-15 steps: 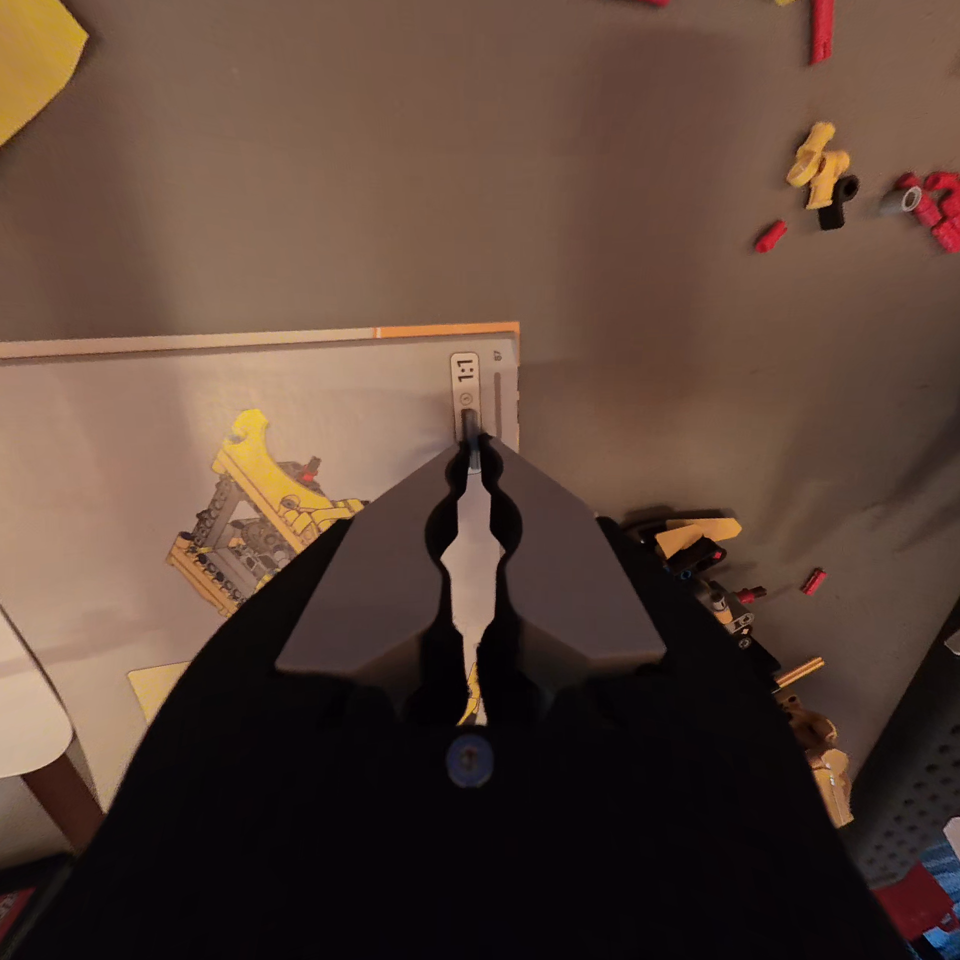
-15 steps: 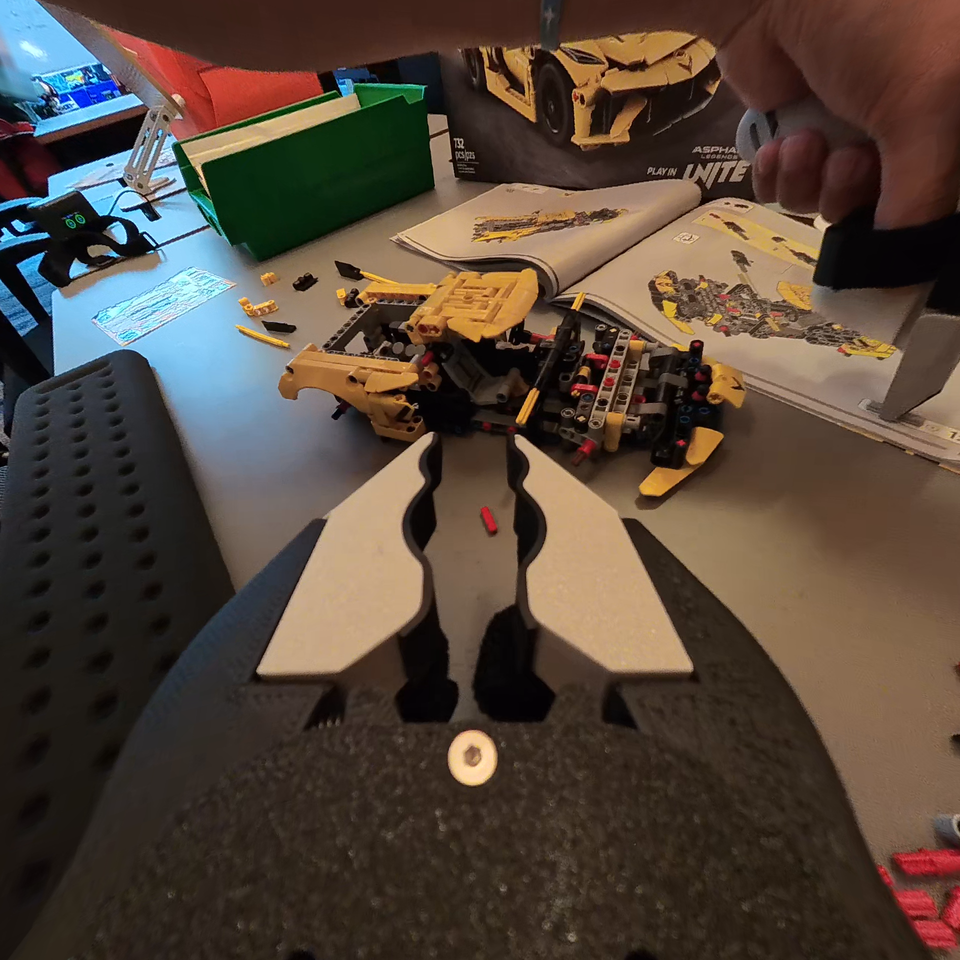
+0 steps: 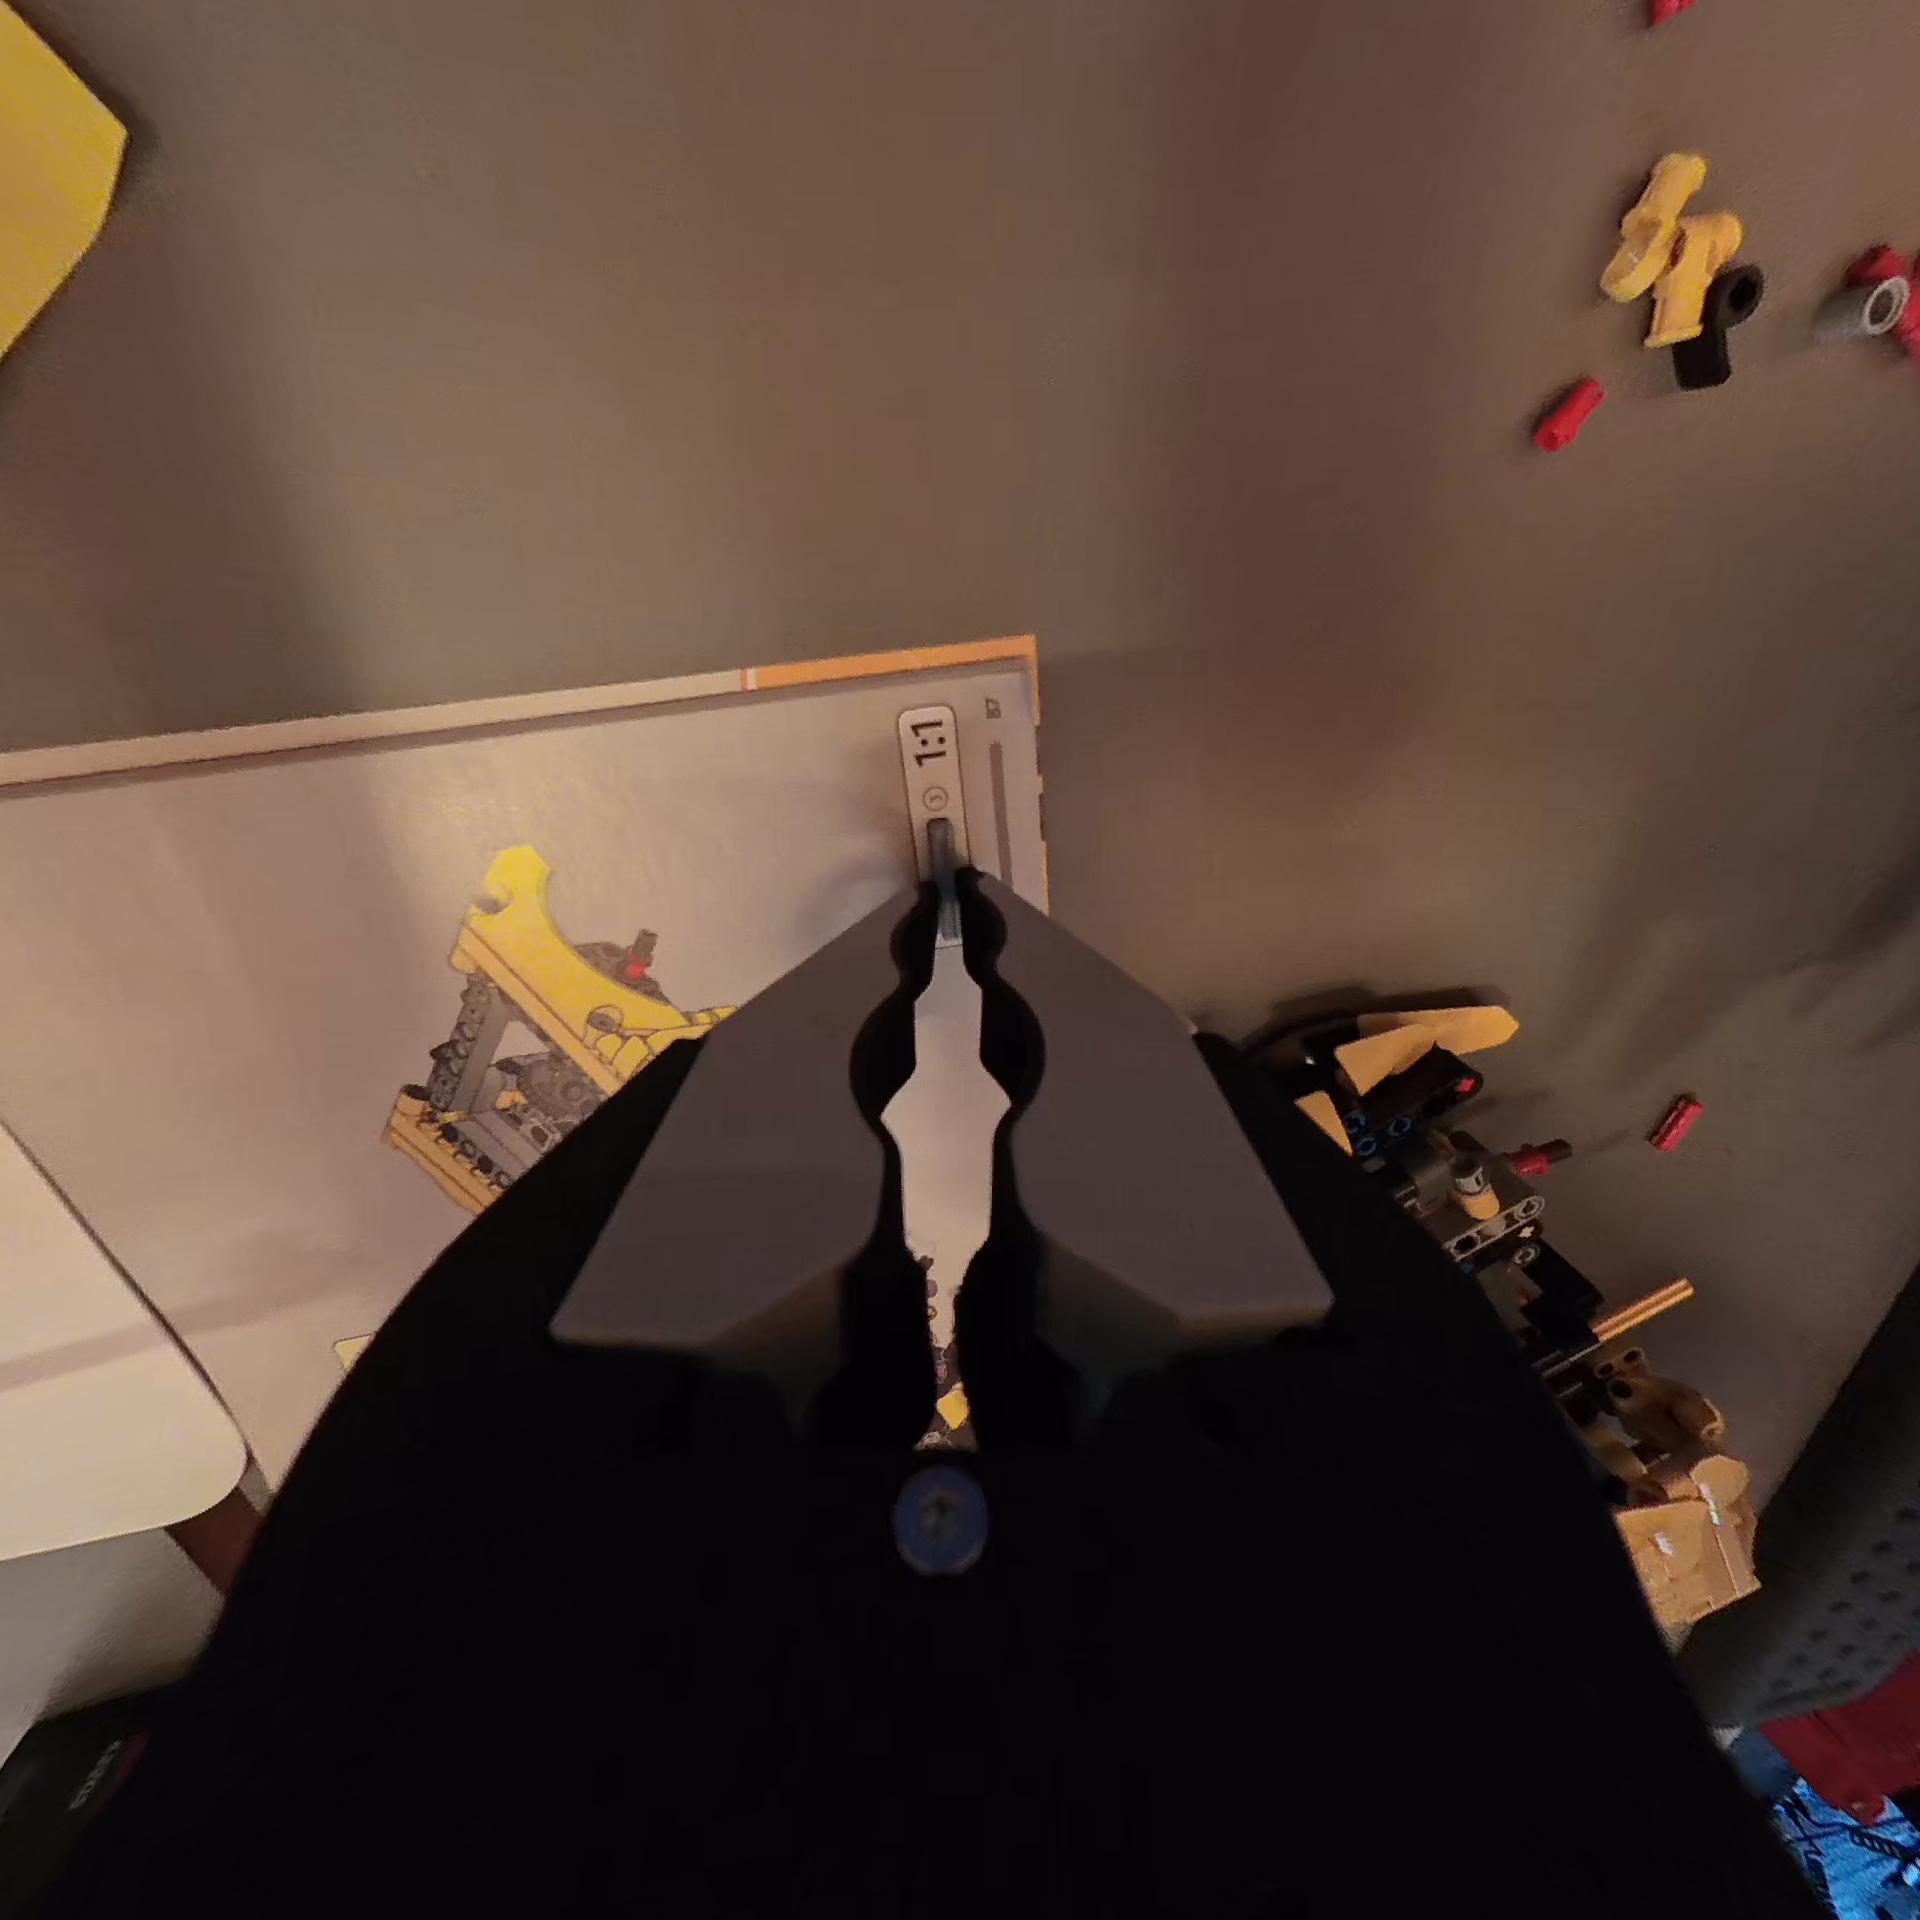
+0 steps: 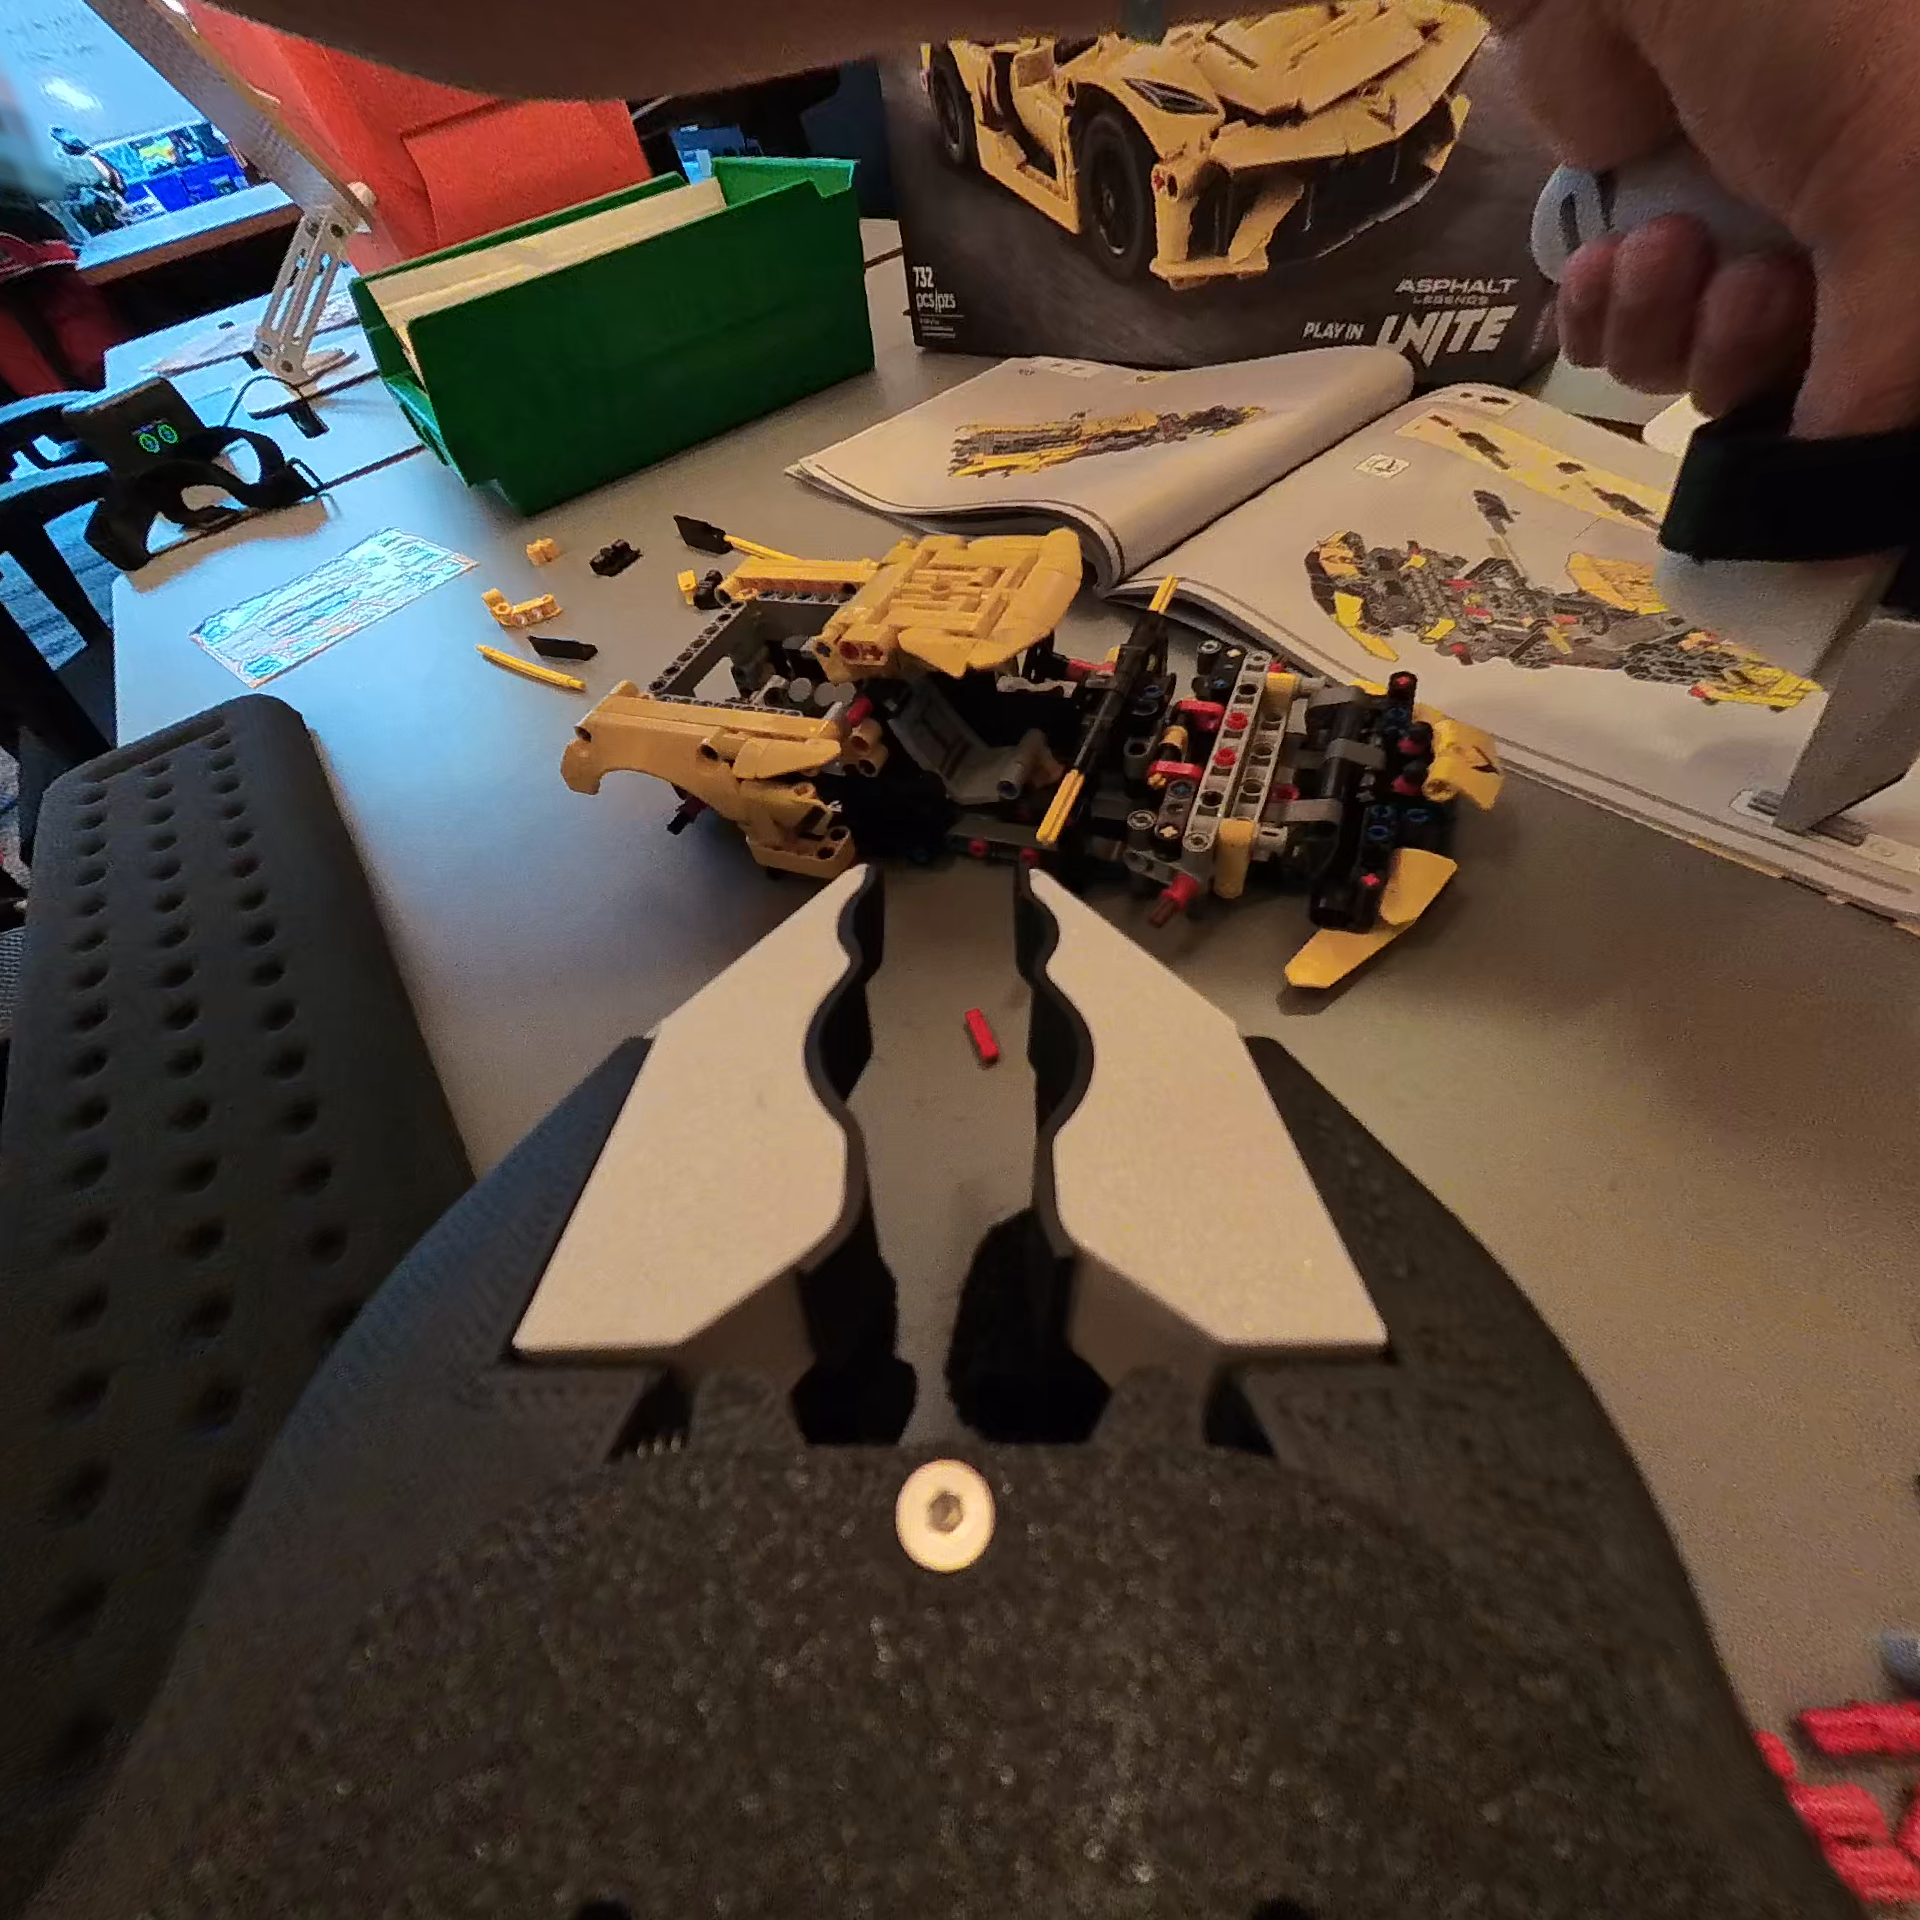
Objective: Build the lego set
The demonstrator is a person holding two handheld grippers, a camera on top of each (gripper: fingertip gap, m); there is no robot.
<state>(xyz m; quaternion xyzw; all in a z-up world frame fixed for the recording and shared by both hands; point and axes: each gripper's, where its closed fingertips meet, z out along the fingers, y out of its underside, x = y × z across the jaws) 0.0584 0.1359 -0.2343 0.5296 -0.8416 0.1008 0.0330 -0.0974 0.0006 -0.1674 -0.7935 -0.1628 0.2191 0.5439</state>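
Your left gripper (image 3: 943, 883) pinches a thin grey axle (image 3: 941, 852) flat against the instruction booklet (image 3: 312, 935) corner; your right gripper (image 4: 948, 883) hangs parted and empty before the half-built yellow car (image 4: 1039, 727), a red pin (image 4: 980, 1035) between its fingers

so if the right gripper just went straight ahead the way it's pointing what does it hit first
Most likely the half-built yellow and black lego car, which sits just past the open right gripper. A small red pin lies on the table between the fingers, probably below the line; depth is unclear.
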